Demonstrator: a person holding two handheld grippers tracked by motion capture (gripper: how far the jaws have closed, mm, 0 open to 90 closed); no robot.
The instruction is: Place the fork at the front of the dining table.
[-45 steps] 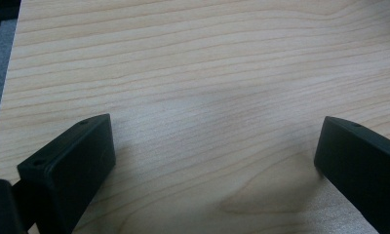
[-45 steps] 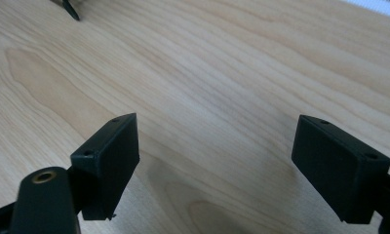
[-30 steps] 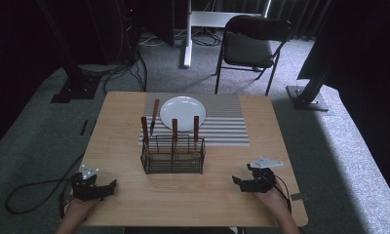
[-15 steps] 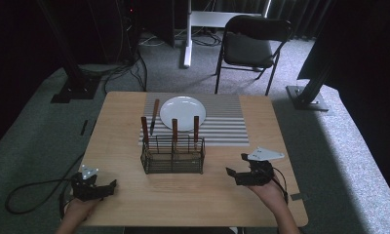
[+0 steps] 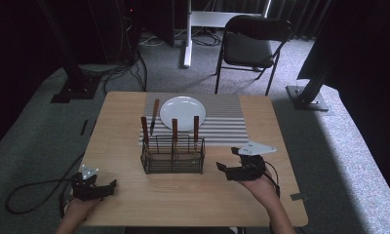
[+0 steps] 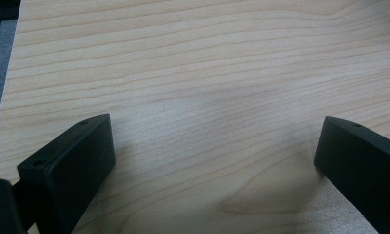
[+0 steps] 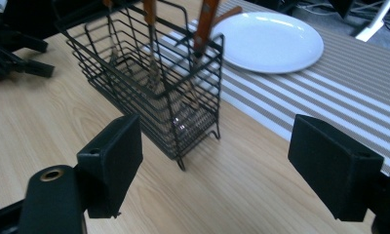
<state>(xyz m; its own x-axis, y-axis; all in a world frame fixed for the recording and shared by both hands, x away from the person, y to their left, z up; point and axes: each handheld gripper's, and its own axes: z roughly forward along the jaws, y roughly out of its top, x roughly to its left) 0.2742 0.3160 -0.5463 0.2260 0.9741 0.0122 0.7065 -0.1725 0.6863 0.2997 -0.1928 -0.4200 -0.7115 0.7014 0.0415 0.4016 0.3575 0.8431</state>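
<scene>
The right gripper [image 5: 228, 170], jaws spread and empty, is facing a light, rigid wire caddy [image 7: 154, 83] of cutlery, best gripped by a wooden handle [image 7: 206, 22].

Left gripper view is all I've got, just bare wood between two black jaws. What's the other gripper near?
Observer: The right gripper points at a black wire caddy, a gap of bare table between them.
Operator: Anything in the caddy?
Observer: Three pieces of cutlery with brown handles stand upright in it.
Operator: Is the right gripper holding anything?
Observer: No, its jaws stand wide apart with nothing between them.
Operator: What's behind the caddy?
Observer: A white plate on a striped mat, with a fourth brown-handled piece lying left of the plate.
</scene>
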